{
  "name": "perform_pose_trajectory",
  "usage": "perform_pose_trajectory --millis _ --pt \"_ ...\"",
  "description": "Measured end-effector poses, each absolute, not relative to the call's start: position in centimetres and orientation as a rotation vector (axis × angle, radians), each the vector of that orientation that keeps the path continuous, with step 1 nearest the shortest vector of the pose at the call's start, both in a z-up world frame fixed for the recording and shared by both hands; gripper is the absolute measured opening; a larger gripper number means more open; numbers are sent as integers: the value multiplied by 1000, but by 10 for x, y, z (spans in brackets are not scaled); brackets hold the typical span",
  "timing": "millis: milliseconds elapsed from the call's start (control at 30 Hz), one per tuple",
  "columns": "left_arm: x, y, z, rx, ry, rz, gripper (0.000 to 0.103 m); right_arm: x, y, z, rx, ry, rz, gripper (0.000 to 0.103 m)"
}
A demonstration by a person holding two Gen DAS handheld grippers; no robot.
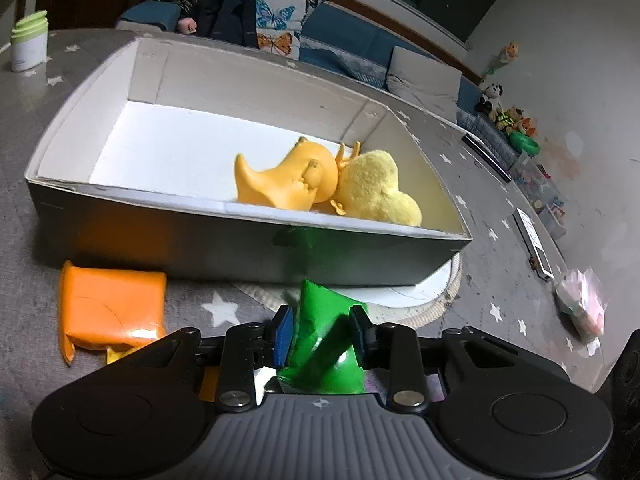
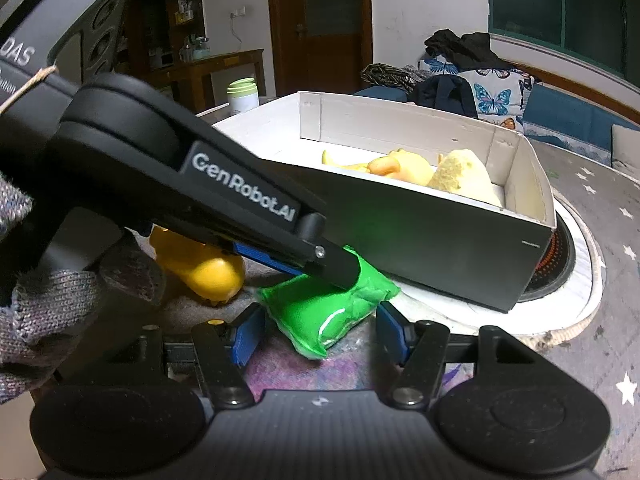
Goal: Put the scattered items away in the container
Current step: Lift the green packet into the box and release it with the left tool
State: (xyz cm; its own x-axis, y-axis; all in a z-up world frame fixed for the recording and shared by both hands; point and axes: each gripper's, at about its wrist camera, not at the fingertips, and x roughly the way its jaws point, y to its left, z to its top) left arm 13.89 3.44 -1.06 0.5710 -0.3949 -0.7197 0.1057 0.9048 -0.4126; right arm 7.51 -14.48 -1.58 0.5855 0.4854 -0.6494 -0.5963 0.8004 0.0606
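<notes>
A green soft packet (image 1: 316,308) lies on the star-patterned cloth just in front of the box (image 1: 240,248). My left gripper (image 1: 322,330) is shut on it, its blue pads pinching both sides. In the right wrist view the left gripper's finger (image 2: 332,264) lies across the green packet (image 2: 320,320). My right gripper (image 2: 320,334) stands open around the near end of the packet, with gaps at both pads. Inside the box lie an orange rubber toy (image 1: 284,180) and a yellow plush (image 1: 376,188). An orange packet (image 1: 112,308) lies to the left on the cloth.
A yellow toy (image 2: 204,268) lies on the cloth under the left gripper's body, beside a gloved hand (image 2: 48,292). The box stands on a round white mat (image 1: 420,292). A white bottle with a green lid (image 1: 28,46) is far left. A plastic bag (image 1: 584,304) lies right.
</notes>
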Motion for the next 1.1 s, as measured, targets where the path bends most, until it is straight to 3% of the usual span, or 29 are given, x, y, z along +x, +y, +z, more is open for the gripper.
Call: perform_pose_trajectory --millis 467,1100 --pt "128 39 -4 -395 906 -306 29 67 -152 -7 -135 681 640 56" --pt "151 23 59 -336 735 -348 29 84 -162 46 -155 513 601 56"
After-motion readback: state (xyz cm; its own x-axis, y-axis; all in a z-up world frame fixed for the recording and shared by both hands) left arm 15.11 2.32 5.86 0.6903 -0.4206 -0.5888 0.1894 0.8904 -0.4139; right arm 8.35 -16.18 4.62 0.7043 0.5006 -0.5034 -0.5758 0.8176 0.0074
